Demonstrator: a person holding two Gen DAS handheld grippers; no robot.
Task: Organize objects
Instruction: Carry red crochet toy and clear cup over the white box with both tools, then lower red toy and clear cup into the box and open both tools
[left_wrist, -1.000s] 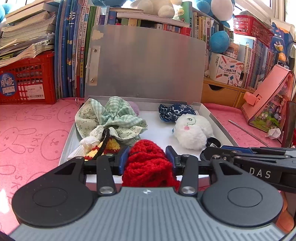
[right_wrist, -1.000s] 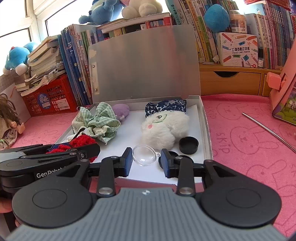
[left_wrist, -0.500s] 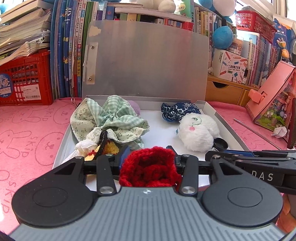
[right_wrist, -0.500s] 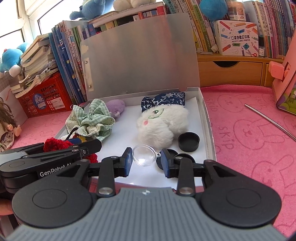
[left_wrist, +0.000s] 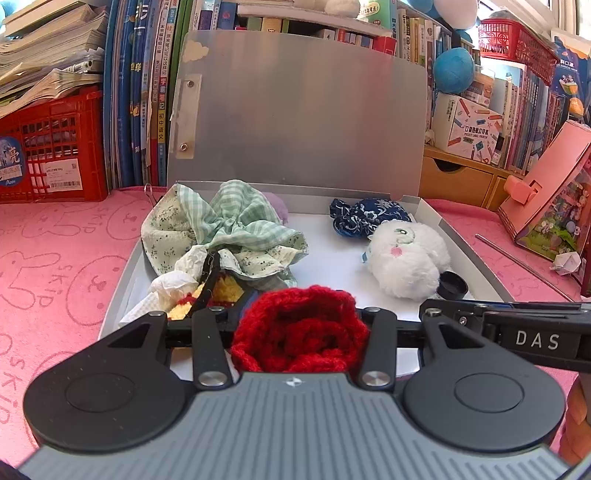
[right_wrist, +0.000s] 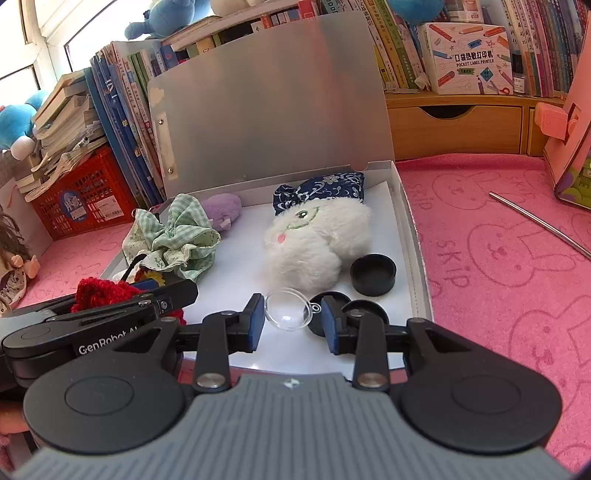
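Observation:
An open grey box (left_wrist: 476, 258) lies on the pink mat, its lid standing upright behind it. My left gripper (left_wrist: 301, 306) is shut on a red knitted piece (left_wrist: 301, 332) over the box's front left corner; the yarn hides the pads. My right gripper (right_wrist: 291, 317) is shut on a clear plastic dome (right_wrist: 288, 310) just above the box's white floor near the front edge. Inside lie a green checked cloth bundle (left_wrist: 221, 229), a white plush (right_wrist: 314, 240), a blue patterned pouch (right_wrist: 321, 188), a small purple plush (right_wrist: 221, 206) and two black caps (right_wrist: 373, 275).
Books, a red crate (left_wrist: 51, 155) and plush toys stand behind the box. A wooden drawer unit (right_wrist: 458, 125) and a pink toy case (left_wrist: 546, 195) are at the right. A metal rod (right_wrist: 539, 221) lies on the mat. A doll (right_wrist: 14, 258) sits at the far left.
The red knitted piece has bunched up wider and lower between the left jaws. Both views have drawn a little nearer to the box. The right gripper still holds the clear dome.

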